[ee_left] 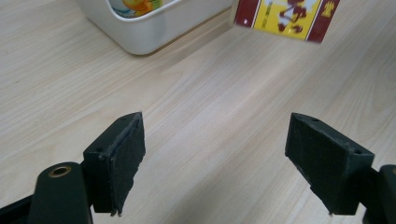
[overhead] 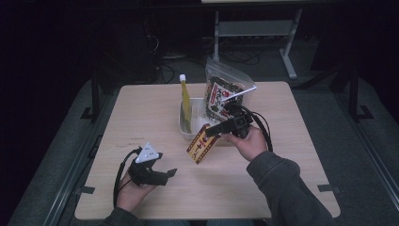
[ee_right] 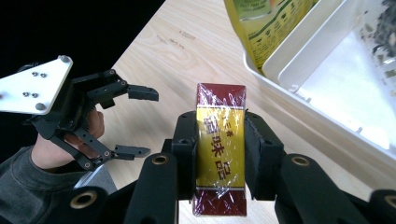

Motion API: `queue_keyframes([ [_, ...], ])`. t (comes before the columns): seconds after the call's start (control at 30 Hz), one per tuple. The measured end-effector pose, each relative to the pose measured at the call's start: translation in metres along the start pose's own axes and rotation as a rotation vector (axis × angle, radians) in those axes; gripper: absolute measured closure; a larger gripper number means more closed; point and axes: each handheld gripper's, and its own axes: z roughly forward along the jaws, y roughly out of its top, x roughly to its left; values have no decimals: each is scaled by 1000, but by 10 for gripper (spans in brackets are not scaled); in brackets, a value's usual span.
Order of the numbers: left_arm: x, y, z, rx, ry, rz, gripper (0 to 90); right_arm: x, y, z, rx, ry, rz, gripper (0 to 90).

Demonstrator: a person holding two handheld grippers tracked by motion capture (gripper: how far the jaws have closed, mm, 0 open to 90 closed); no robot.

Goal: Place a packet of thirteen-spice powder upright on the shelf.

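My right gripper (overhead: 211,130) is shut on a flat red-and-yellow packet (overhead: 202,144) wrapped in clear film, held tilted just above the table beside the white bin (overhead: 182,123). In the right gripper view both pads clamp the packet (ee_right: 221,144) by its long sides. A yellow pouch (overhead: 186,104) with a white cap stands in the bin, and a clear zip bag of dark snacks (overhead: 221,92) leans at its far side. My left gripper (overhead: 170,173) rests low at the near left, open and holding nothing; its jaws stand wide over bare wood (ee_left: 215,154), pointing toward the bin (ee_left: 149,28) and packet (ee_left: 285,16).
The pale wooden table (overhead: 282,155) has free room on its left and right sides. Its front edge lies close under both forearms. Beyond the far edge are dark floor, cables and a metal stand (overhead: 287,52).
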Motion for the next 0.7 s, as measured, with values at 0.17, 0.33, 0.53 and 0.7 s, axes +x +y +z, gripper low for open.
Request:
queue_keyframes([
  [0.17,2,-2,-1,2,3,-10,195,0,3,-5,-10,-14,3,679],
  [0.33,3,-3,-1,1,6,-14,195,1,6,-11,-18,-35,8,679],
  [0.53,5,-4,-1,4,10,-23,195,-1,11,-18,-32,-55,28,679],
  [0.7,8,-6,-2,5,16,-28,193,-1,17,-23,-43,-85,39,679],
])
